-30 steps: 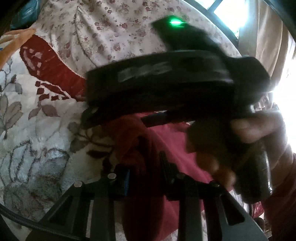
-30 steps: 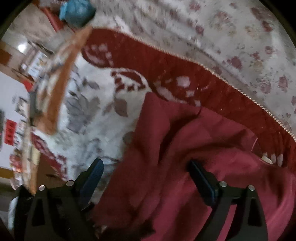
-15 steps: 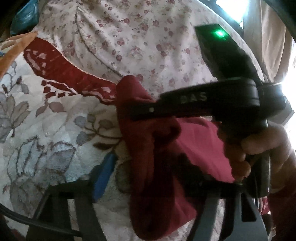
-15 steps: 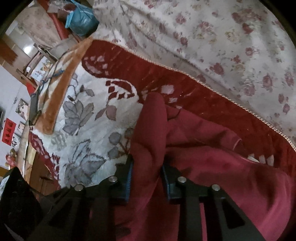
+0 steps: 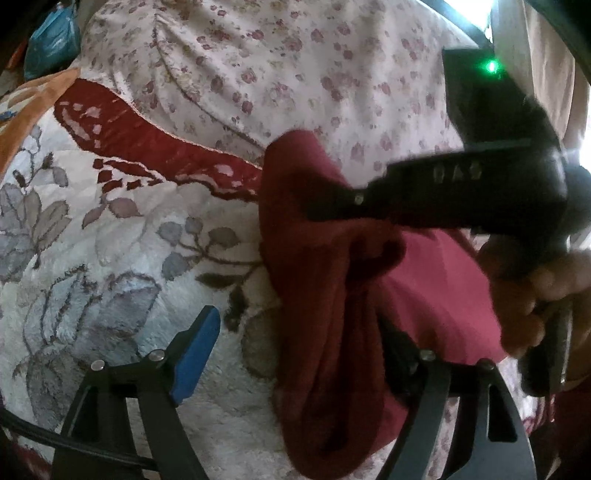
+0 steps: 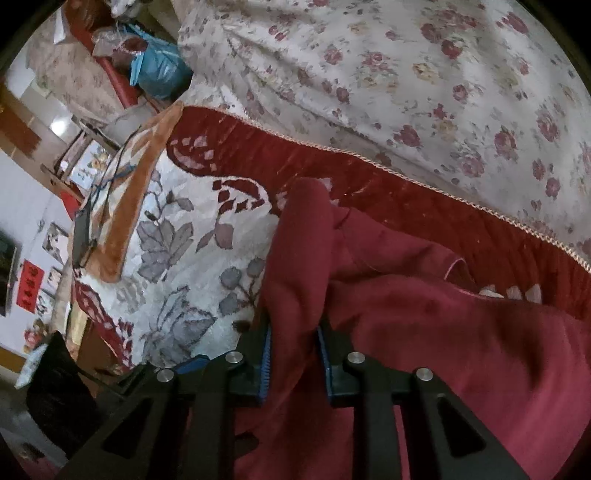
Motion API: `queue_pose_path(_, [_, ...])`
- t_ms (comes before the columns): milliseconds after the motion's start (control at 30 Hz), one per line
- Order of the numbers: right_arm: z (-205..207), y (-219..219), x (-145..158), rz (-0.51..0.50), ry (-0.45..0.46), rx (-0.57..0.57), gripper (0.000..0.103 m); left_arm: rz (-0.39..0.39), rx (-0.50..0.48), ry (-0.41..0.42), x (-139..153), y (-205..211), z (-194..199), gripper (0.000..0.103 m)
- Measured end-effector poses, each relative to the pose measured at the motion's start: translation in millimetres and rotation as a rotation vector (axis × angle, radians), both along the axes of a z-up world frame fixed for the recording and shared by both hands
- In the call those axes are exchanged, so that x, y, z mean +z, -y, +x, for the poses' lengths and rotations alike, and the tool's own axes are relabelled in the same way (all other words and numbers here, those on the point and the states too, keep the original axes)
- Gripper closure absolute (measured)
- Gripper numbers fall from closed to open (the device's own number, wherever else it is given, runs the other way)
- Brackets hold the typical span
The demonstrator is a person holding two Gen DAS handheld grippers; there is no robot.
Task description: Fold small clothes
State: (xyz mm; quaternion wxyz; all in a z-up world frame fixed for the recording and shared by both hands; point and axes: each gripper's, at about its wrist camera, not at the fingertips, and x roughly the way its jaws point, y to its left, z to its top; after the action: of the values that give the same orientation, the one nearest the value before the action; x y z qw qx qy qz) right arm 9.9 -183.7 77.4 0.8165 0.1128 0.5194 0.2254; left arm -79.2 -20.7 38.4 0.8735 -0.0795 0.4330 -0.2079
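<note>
A dark red garment lies bunched on a floral fleece blanket. My right gripper is shut on a raised fold of the garment, its blue pads pressed on both sides of the cloth. In the left wrist view the garment hangs down from the right gripper's black body, held by a hand. My left gripper is open; its left blue pad is clear of the cloth and the right finger is behind the fold.
A flowered white sheet covers the bed beyond the blanket's red border. A blue bag and furniture stand at the far left, past the blanket's orange edge. A bright window is at upper right.
My left gripper opened and let go of the garment. My right gripper closed on the fold and lifted it.
</note>
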Motion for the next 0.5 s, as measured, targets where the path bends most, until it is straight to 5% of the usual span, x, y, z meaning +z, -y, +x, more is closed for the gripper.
queue_pose_path(33, [-1.0, 1.9, -0.2, 0.013, 0.002, -0.006, 0.083, 0.002, -0.012, -0.004, -0.7, 2.5, -1.2, 0.031])
queue_pose_path(100, [-3.7, 5.9, 0.3, 0.035, 0.008, -0.014, 0.085, -0.007, -0.056, -0.027, -1.4, 9.0, -2.1, 0.079])
queue_pose_path(500, [-43.8, 77.0, 60.4, 0.115, 0.137, -0.078, 0.088, -0.093, -0.164, 0.015, 64.2, 66.4, -23.7, 0.086])
